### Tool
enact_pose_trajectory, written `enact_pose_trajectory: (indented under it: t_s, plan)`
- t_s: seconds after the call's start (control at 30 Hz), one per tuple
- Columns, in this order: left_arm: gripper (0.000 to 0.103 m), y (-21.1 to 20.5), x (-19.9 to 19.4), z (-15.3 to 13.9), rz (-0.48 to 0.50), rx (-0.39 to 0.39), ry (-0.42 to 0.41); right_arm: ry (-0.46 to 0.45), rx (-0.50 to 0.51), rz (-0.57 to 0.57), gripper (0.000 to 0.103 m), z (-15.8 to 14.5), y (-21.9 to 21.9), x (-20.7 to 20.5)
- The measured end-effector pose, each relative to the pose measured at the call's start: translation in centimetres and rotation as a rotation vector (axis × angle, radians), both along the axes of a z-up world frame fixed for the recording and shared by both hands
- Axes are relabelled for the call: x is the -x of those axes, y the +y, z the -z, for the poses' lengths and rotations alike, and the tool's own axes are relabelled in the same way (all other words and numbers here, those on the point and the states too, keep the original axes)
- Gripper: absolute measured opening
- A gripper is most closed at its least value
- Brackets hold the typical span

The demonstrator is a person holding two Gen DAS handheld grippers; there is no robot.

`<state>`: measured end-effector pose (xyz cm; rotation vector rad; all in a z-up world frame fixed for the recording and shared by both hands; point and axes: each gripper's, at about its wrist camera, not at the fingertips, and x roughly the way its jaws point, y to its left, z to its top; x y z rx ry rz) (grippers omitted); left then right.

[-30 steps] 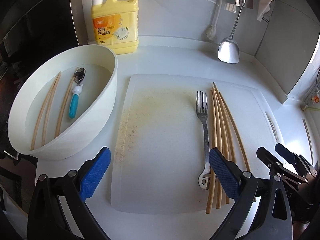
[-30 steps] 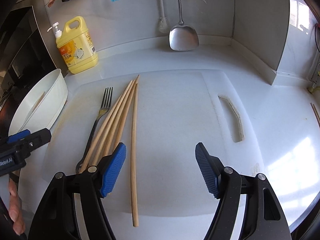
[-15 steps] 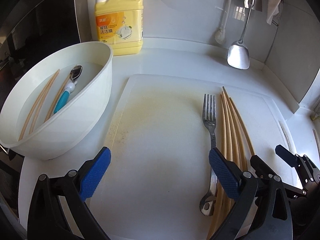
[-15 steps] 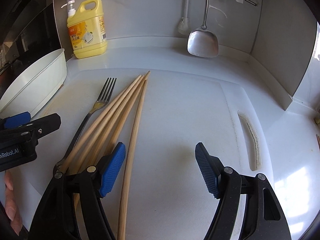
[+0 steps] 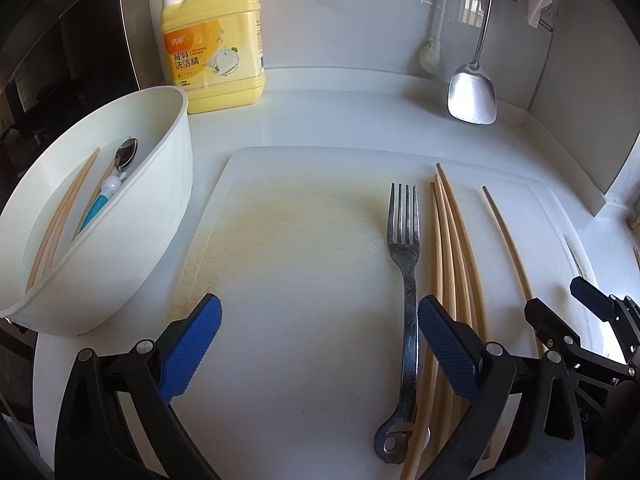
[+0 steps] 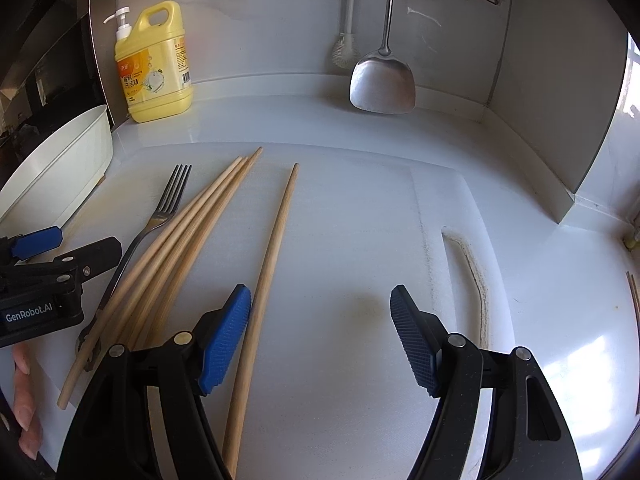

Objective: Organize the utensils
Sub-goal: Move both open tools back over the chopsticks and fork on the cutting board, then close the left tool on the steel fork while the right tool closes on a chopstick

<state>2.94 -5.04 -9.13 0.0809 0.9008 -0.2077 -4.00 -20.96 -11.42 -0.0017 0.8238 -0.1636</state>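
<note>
White and glossy, the bench [image 5: 340, 120] runs back to a walled corner where a yellow detergent bottle [image 5: 214, 40] stands and a steel spatula [image 6: 382, 80] hangs. On it lies a white cutting board [image 5: 300, 280]. Toward the board's right side a fork [image 5: 406, 280] lies with tines pointing to the back wall, a bundle of wooden chopsticks [image 5: 452, 260] just beside it, and a single chopstick [image 6: 268, 268] apart, further right. Off the board's left edge sits a white tub [image 5: 132, 240] holding more chopsticks and a blue-handled spoon [image 5: 108, 188]. The left hand-held gripper [image 5: 318, 350] is released, jaws wide above the board, its right pad over the fork's handle. The right hand-held gripper [image 6: 320, 340] is also released, its left pad just beside the single chopstick.
</note>
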Motion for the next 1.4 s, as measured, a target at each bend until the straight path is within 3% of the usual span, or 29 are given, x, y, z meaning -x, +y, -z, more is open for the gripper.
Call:
enact_pose_trajectory:
  t_s: [0.3, 0.47, 0.6, 0.7, 0.87, 0.97, 1.07, 1.17, 1.2, 1.4]
  plan:
    - [0.097, -1.1, -0.8, 1.2, -0.01, -0.025, 0.018, -0.002, -0.019, -0.006, 0.069, 0.1, -0.3, 0.1]
    - [0.097, -1.6, -0.5, 1.1, 0.002, -0.047, -0.015, -0.004, -0.017, -0.01, 0.069, 0.1, -0.3, 0.0]
    - [0.091, -2.2, -0.9, 1.1, 0.032, -0.033, -0.026, 0.001, -0.002, -0.019, 0.069, 0.0, -0.1, -0.7]
    - [0.079, -2.1, -0.9, 0.9, 0.037, -0.004, -0.024, 0.009, -0.006, -0.031, 0.069, -0.1, 0.0, -1.3]
    - [0.034, -3.1, 0.4, 0.6, 0.115, -0.004, -0.053, 0.002, -0.006, -0.054, 0.065, -0.1, 0.5, -1.6]
    - [0.017, -3.7, 0.7, 0.6, 0.149, -0.005, -0.056, -0.002, -0.015, -0.069, 0.057, -0.1, 0.8, -1.7]
    - [0.008, -4.0, 0.8, 0.6, 0.172, 0.001, -0.054, -0.009, -0.008, -0.094, 0.045, -0.1, 1.5, -1.6]
    - [0.007, -3.4, 0.6, 0.6, 0.173, 0.042, -0.038, -0.021, 0.0, -0.117, 0.023, -0.1, 2.2, -1.6]
    - [0.007, -3.2, 0.5, 0.6, 0.175, 0.059, -0.033, -0.023, 0.003, -0.123, 0.011, -0.2, 2.3, -1.6]
    - [0.007, -2.3, 0.7, 0.6, 0.177, 0.108, -0.02, -0.043, -0.027, -0.125, 0.007, -0.2, 2.1, -1.3]
